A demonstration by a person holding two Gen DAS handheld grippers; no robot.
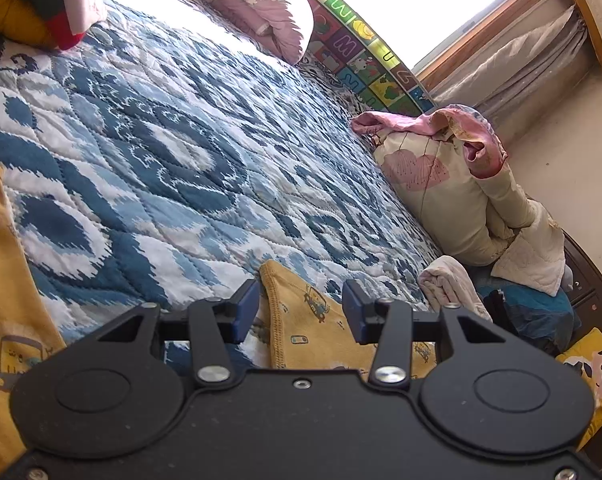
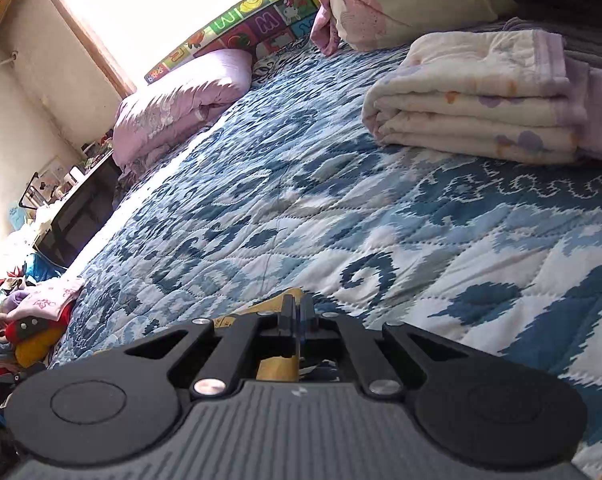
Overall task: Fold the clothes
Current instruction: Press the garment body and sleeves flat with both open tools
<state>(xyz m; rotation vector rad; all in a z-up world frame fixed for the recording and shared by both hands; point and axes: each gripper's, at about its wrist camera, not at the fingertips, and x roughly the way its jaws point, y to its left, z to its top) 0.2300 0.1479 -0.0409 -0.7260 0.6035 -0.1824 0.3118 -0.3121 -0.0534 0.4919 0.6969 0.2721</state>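
A yellow child's garment [image 1: 317,332] with small cartoon prints lies on the blue and white quilted bedspread [image 1: 161,140]. One stitched corner of it lies between and under the fingers of my left gripper [image 1: 299,292]. The blue pads stand apart and do not press the cloth. Another part of the yellow garment [image 1: 5,280] spreads along the left edge. In the right wrist view my right gripper [image 2: 297,304] is shut on a fold of the yellow garment [image 2: 279,366], low over the bedspread [image 2: 341,200]. Most of the garment is hidden under the gripper bodies.
A folded cream blanket [image 2: 473,96] lies at the right. A pink quilt [image 2: 173,108] and a cream floral pillow bundle [image 1: 441,184] border the bed. A pile of clothes [image 2: 33,320] sits at the left edge. An alphabet mat [image 1: 361,40] lines the window side.
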